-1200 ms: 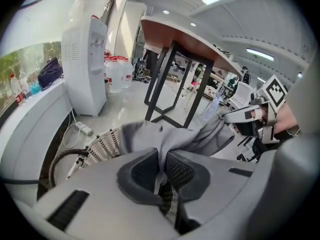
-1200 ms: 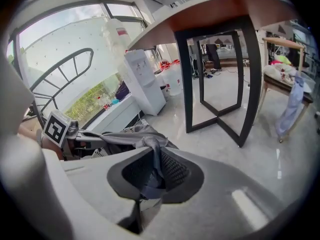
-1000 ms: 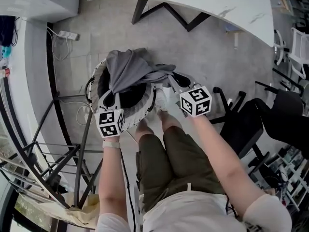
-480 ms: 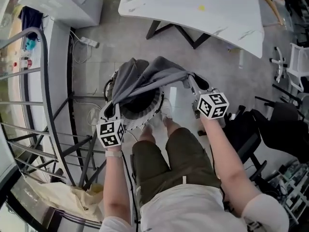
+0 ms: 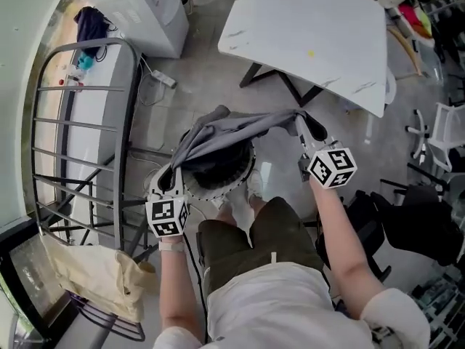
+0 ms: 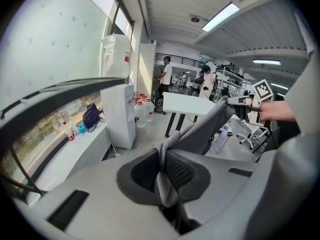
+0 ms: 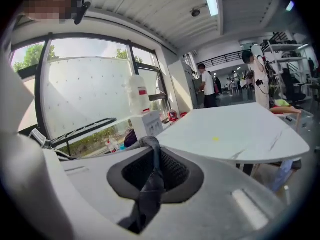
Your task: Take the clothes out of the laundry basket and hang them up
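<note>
- A person stands over a laundry basket [image 5: 221,193] with a gripper in each hand. A grey garment [image 5: 240,126] is stretched between the two above the basket's opening.
- The left gripper [image 5: 168,179] has its fingers [image 6: 184,173] closed on one bunched end of the garment. The right gripper [image 5: 304,126] pinches the other end, with cloth caught tight between its fingers [image 7: 172,171].
- Most of the garment hangs clear of the basket and sags a little in the middle. Whether a fold touches the rim cannot be told.
- The cloth looks light, soft and limp, so it will likely drape and slide instead of holding a shape. A hold at two well-apart edges, as here, should keep it spread for hanging.
- A metal drying rack [image 5: 87,115] stands just beside the basket on the person's left and is the likely place to hang it.
</note>
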The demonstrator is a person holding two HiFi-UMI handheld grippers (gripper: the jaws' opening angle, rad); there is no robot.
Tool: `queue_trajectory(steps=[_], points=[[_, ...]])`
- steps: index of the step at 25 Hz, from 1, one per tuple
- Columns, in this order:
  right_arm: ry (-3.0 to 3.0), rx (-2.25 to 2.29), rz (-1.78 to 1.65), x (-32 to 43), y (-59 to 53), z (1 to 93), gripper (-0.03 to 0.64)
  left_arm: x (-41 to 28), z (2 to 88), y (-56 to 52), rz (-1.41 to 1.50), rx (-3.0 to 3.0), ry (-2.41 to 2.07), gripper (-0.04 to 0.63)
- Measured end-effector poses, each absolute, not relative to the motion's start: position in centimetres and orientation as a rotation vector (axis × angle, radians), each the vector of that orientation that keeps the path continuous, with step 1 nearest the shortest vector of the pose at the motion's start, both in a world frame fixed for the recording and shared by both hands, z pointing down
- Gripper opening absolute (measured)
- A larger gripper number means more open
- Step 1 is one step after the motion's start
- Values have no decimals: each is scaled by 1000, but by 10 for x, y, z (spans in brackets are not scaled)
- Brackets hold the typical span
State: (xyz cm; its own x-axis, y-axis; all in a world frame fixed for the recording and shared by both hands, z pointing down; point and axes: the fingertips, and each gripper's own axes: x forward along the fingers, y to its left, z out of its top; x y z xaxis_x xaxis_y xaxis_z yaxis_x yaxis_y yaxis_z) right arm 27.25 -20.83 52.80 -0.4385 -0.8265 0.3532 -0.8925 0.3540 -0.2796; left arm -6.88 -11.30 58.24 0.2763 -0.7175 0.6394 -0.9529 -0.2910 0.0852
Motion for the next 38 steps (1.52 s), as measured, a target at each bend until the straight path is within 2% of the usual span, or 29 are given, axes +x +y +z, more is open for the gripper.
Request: queue_trajectory(steps=[20,27,38], points=[[-2897,1215,265,175,-244,315,41,-126,372,-63,556,1996,-2025,18],[-3073,996,120,104,-242,253,41,-164,303,-15,432,1826,-2320,18],[-3236,839,-60,-17,-200,171,41,-253,233,62,397,1746,-2575,18]])
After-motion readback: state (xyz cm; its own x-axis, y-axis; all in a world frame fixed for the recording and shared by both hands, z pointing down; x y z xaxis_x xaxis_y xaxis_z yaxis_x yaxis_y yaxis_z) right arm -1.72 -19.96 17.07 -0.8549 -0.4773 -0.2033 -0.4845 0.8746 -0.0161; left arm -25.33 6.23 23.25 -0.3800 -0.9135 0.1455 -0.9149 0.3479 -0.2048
